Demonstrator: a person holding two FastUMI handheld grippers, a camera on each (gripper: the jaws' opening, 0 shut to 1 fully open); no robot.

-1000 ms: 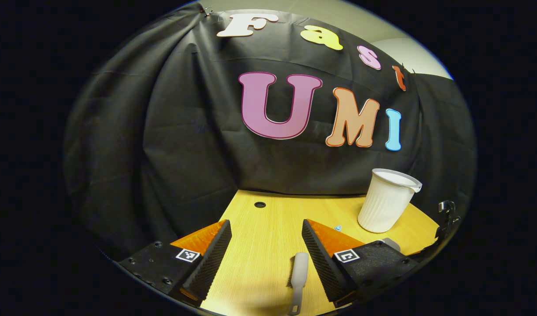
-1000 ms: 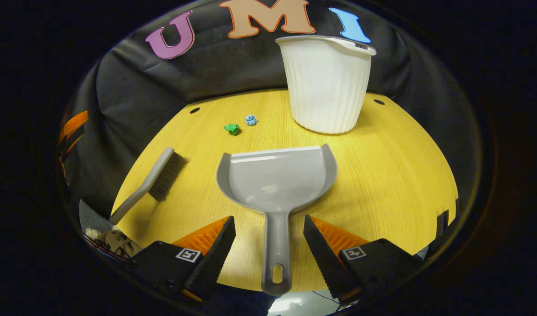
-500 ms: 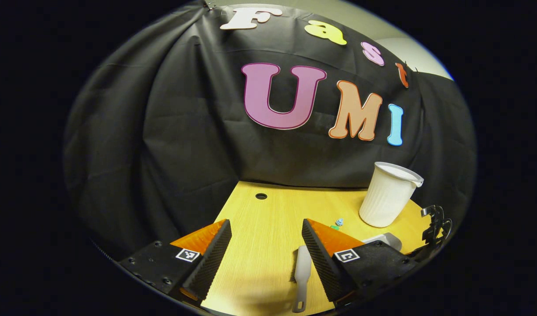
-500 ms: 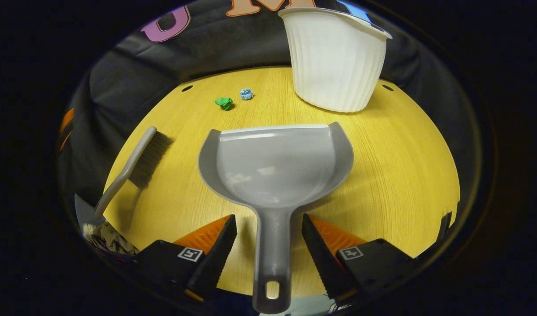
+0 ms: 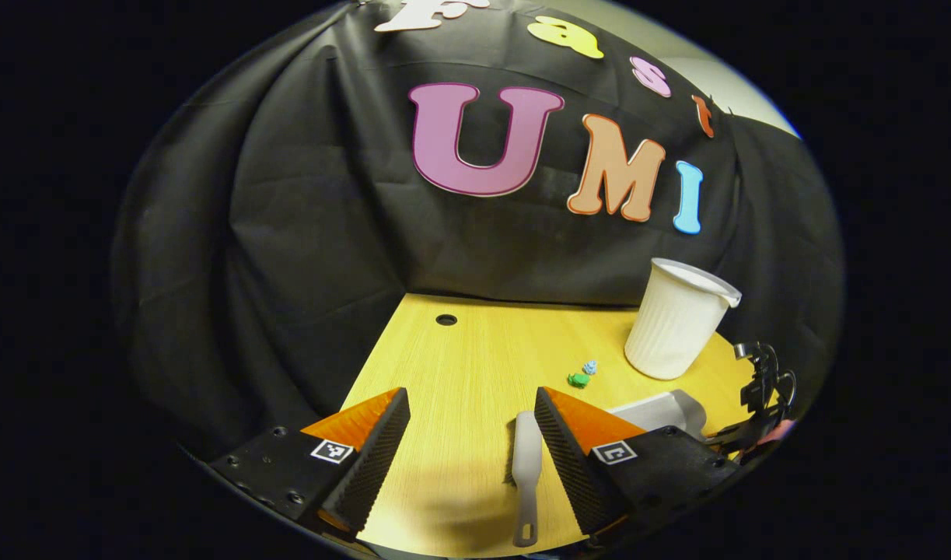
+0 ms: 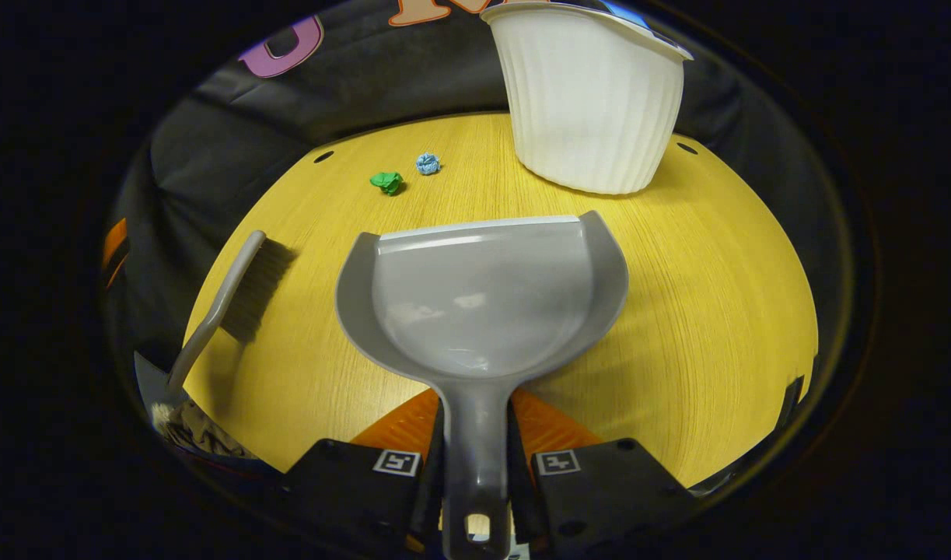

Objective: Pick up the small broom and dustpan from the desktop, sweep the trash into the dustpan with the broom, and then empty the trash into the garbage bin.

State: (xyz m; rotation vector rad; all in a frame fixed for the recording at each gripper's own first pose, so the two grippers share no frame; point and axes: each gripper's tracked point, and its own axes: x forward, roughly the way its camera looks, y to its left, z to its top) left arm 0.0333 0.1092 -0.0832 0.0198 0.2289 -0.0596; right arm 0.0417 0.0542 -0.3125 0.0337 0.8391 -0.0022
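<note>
In the right gripper view, the right claw (image 6: 475, 467) is clamped on the handle of the grey dustpan (image 6: 483, 299), both fingers pressing its sides just above the hanging hole. The pan lies flat on the yellow wooden table (image 6: 701, 311), its open lip facing away toward the white ribbed garbage bin (image 6: 592, 101), which stands upright near the far edge. Two bits of trash lie close together left of the bin: a green crumpled scrap (image 6: 387, 182) and a blue crumpled scrap (image 6: 428, 162), well apart from the pan's lip. The small grey broom (image 6: 226, 299) rests on the table at the left, handle toward the near edge, bristles down; the handle end runs past the table edge and is cut off by the view's rim.

In the left gripper view, the left claw (image 5: 473, 451) stands wide apart and grips nothing. It hangs low over the table's near side, pointing forward toward the booth wall. The broom's handle (image 5: 526, 474) lies on the table between the fingers, close beside the right-hand one; whether it touches that finger is hard to tell. The broom's bristles cannot be made out here. Farther right the dustpan's far end peeks out behind that finger, and the other claw's rig shows dimly at the edge.
</note>
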